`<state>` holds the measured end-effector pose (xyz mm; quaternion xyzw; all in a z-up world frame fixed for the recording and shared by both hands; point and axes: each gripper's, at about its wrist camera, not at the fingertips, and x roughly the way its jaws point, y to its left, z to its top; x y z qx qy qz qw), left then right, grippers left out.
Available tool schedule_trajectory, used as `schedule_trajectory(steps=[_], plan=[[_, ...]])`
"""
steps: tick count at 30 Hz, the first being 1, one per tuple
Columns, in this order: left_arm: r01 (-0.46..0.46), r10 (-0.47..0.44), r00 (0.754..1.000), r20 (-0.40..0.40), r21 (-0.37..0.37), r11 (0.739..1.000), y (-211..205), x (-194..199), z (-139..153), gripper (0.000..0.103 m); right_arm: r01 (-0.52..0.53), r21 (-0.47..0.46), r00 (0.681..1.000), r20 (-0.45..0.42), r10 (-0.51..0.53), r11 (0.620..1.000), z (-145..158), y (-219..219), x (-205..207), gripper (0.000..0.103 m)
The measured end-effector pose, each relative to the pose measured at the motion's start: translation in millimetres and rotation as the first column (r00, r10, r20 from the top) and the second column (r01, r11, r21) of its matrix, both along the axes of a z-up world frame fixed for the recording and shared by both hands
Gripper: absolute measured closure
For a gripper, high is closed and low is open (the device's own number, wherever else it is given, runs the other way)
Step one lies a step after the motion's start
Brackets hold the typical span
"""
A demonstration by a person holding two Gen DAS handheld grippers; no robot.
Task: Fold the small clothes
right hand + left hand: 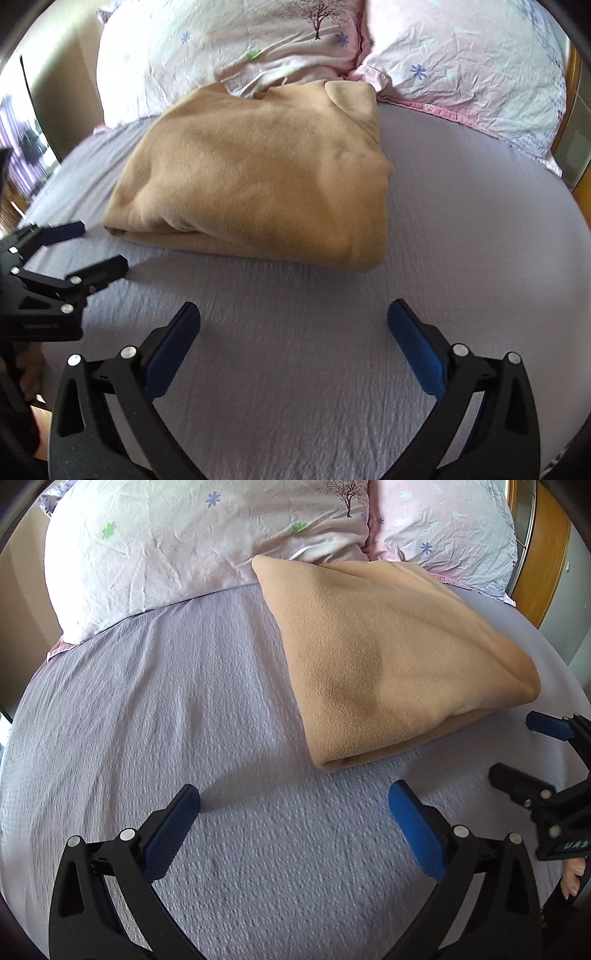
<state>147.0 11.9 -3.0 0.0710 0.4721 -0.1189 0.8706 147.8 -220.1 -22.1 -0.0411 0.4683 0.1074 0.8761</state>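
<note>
Nearest the lens: left gripper (293,805), jaws spread wide apart, nothing between the blue pads (415,830), hovering over the lilac bedsheet (147,701). Same on the other side: right gripper (293,325), jaws wide apart and empty, poised above the same sheet.

Ahead of both, lying flat on the sheet: a tan fleece garment (388,657), folded into a thick, roughly rectangular bundle. Long axis running from the near edge of the bed toward the pillows (184,546), slightly skewed. Far end touching the pillows where the two meet. Near end showing a rounded fold with stacked layers, facing the grippers. A folded collar or flap at the far right corner in the right wrist view (351,96).

Well clear of the cloth, both tools: the right one seen at the right edge of the left view, just beside the bundle's near right corner; the left one at the left edge of the right view, near the near left corner.
</note>
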Motion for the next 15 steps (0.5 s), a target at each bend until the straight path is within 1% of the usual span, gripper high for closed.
schedule_trajectory(steps=[1,15], plan=[[0.001,-0.001,1.000,0.000,0.000,1.000,0.1,0.2,0.2,0.001,0.001,-0.015,1.000,0.004,-0.001,1.000,-0.3,2.4,-0.5,0.002],[0.001,-0.001,1.000,0.000,0.000,1.000,0.0,0.1,0.0,0.001,0.003,-0.010,1.000,0.005,-0.003,1.000,-1.8,1.1,-0.2,0.002]])
